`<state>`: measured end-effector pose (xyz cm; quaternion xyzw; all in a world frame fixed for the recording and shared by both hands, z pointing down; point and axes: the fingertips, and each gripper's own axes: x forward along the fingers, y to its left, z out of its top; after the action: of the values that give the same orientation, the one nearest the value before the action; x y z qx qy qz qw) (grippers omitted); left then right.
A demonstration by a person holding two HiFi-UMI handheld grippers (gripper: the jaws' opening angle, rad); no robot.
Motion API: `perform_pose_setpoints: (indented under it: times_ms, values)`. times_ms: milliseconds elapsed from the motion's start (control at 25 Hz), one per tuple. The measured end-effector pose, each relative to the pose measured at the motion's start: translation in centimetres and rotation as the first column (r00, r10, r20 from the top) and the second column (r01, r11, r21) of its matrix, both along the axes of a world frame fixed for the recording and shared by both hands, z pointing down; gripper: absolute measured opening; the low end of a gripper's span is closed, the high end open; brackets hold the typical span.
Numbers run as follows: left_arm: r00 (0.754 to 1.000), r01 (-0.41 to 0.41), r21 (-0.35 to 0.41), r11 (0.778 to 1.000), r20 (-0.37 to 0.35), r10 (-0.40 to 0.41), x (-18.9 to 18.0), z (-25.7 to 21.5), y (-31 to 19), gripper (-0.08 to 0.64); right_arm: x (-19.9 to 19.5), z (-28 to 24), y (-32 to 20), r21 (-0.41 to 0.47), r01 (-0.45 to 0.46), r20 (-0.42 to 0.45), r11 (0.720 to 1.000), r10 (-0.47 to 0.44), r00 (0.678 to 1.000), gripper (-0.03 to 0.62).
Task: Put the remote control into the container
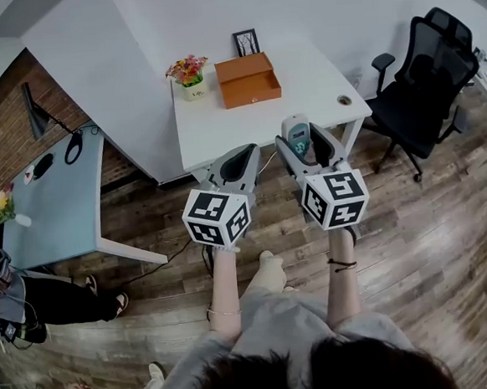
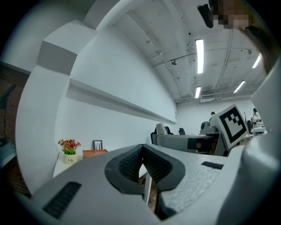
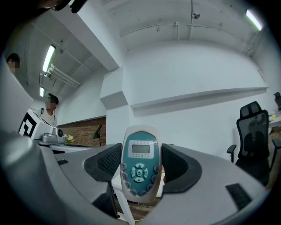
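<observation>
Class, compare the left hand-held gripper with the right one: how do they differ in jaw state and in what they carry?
The left hand-held gripper has its jaws closed together, while the right hand-held gripper has its jaws held apart by the remote control. The left hand-held gripper carries nothing, and the right hand-held gripper grips the remote control upright, buttons facing its camera. Each bears a marker cube, and both point toward the white table.
</observation>
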<state>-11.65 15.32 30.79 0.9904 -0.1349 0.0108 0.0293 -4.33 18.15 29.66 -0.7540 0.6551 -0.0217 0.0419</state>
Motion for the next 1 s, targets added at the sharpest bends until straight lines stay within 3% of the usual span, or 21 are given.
perform_pose_setpoints:
  times_ms: [400,1000]
  values:
    - [0.999,0.028,-0.03,0.999,0.017,-0.028,1.5,2.2,-4.5,0.003,1.5,1.7,-4.7,-0.025,0.049,0.005,0.998,-0.049,0.999,0.284]
    - [1.0,0.008,-0.047,0.999,0.01,-0.007,7.6,1.8,-11.0,0.003,7.2,1.6,-11.2,-0.053,0.055,0.0,0.997,-0.055,0.999,0.284]
